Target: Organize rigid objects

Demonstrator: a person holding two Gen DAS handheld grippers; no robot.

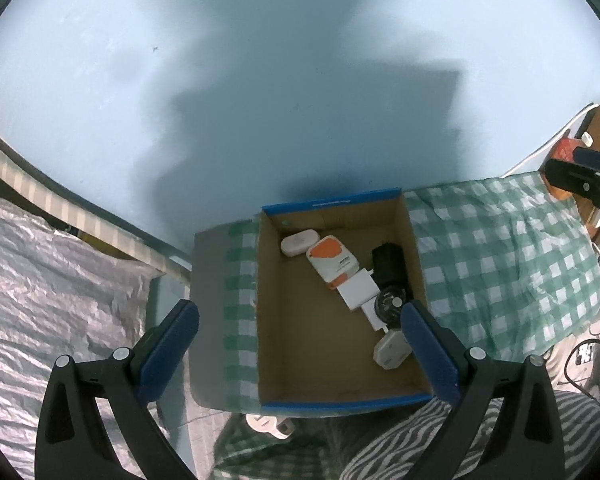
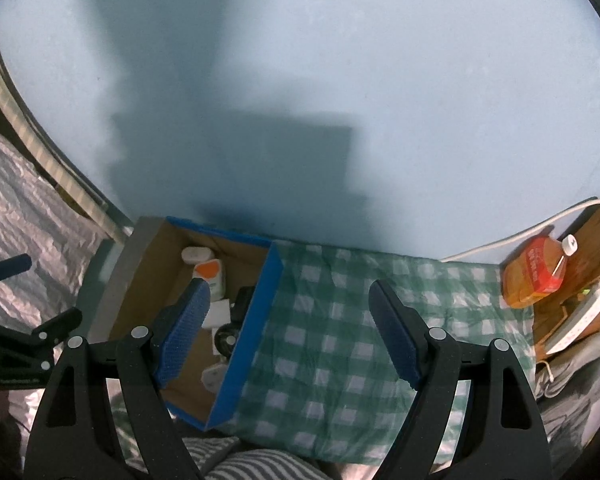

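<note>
A cardboard box with blue rims (image 1: 332,202) sits on a green checked cloth (image 1: 500,248). Inside lie a white oval case (image 1: 298,242), an orange-and-white device (image 1: 332,262), a white adapter (image 1: 358,290), a black charger (image 1: 388,266), a black round dial (image 1: 388,306) and a white plug (image 1: 392,350). My left gripper (image 1: 300,344) hangs open and empty above the box. My right gripper (image 2: 290,332) is open and empty over the box's blue right rim (image 2: 256,320) and the cloth (image 2: 340,320). The right gripper also shows at the left wrist view's right edge (image 1: 584,178).
A blue wall (image 1: 300,80) stands behind. An orange drink bottle (image 2: 534,276) lies on a wooden stand (image 2: 596,236) at the right, with a white power strip (image 2: 580,316). Silver foil sheeting (image 1: 40,280) is at the left. A white object (image 1: 268,424) lies below the box.
</note>
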